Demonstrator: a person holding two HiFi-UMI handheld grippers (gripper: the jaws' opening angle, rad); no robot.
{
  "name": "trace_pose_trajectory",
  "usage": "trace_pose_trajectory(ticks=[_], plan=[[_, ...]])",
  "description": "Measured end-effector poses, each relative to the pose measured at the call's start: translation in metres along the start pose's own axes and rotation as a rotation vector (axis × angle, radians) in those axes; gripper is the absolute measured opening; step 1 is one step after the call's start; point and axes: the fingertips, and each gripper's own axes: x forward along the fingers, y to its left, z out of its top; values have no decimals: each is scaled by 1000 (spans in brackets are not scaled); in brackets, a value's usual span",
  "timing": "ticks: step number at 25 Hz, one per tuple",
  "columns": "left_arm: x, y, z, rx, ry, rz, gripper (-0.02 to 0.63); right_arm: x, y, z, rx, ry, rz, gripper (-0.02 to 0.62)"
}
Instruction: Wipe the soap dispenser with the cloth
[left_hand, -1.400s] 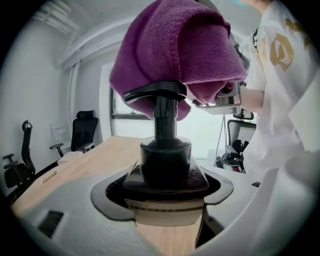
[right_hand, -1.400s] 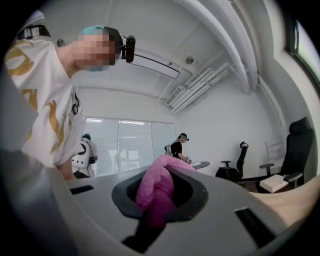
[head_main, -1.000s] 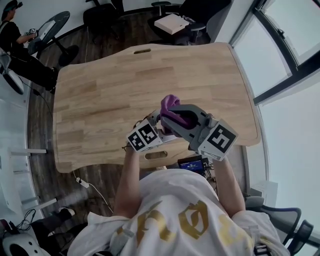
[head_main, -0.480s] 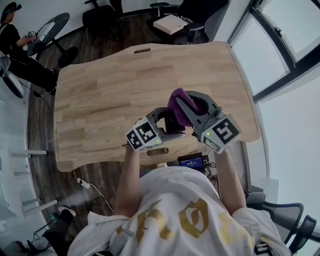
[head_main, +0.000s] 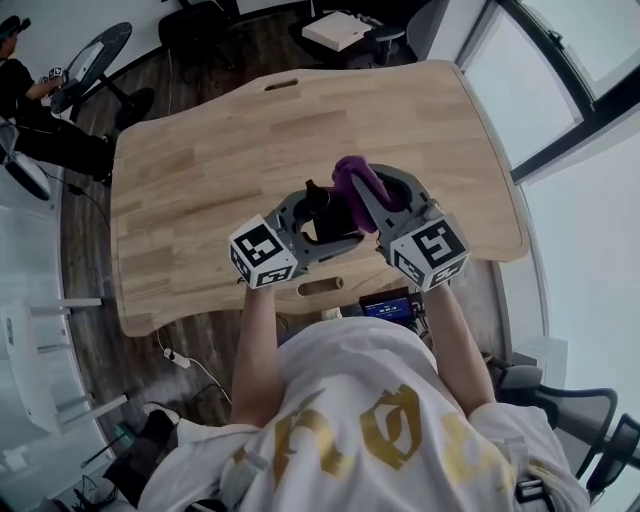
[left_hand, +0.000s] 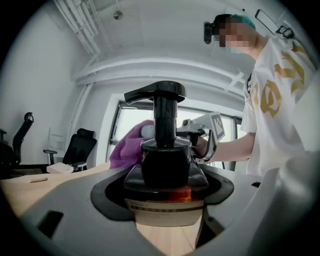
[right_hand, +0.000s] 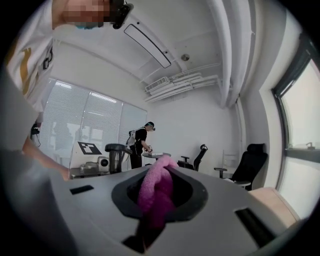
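My left gripper (head_main: 318, 215) is shut on a black soap dispenser (left_hand: 165, 150) with a pump head (left_hand: 156, 93); in the head view the dispenser (head_main: 322, 205) is raised above the wooden table (head_main: 200, 170). My right gripper (head_main: 362, 185) is shut on a purple cloth (head_main: 352, 178), which bulges out between its jaws in the right gripper view as a pink-purple wad (right_hand: 156, 192). The cloth (left_hand: 131, 147) sits just behind and to the left of the dispenser in the left gripper view, close against it. Both grippers are held together near the table's front edge.
The table has a slot handle (head_main: 281, 85) at its far edge and another (head_main: 320, 287) at the near edge. Black office chairs (head_main: 205, 20) and a white box (head_main: 338, 28) stand beyond it. A person (head_main: 25, 75) sits at a small round table at far left.
Both grippers have risen and tilted; the left gripper with the dispenser swung up and leftwards, and the cloth in the right gripper shifted from left of the dispenser toward its right side.
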Motion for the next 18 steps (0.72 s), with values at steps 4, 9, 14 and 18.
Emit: trace_pose_trajectory(ticks=[4,9,14,18], plan=[[-8,4,14,-10,-64,19,354,-2,-6,-17,68,32,-29,28],[-17,11,23,-34,-128,37,354,1,-9,-24,220,2,-32,28],[-23,11,35,-71,-204,41,354,-1,-17,-46,355,40,-77,28],[-34,16,54,-120,-337,33,354,8,-5,-49,498,4,-45,28]])
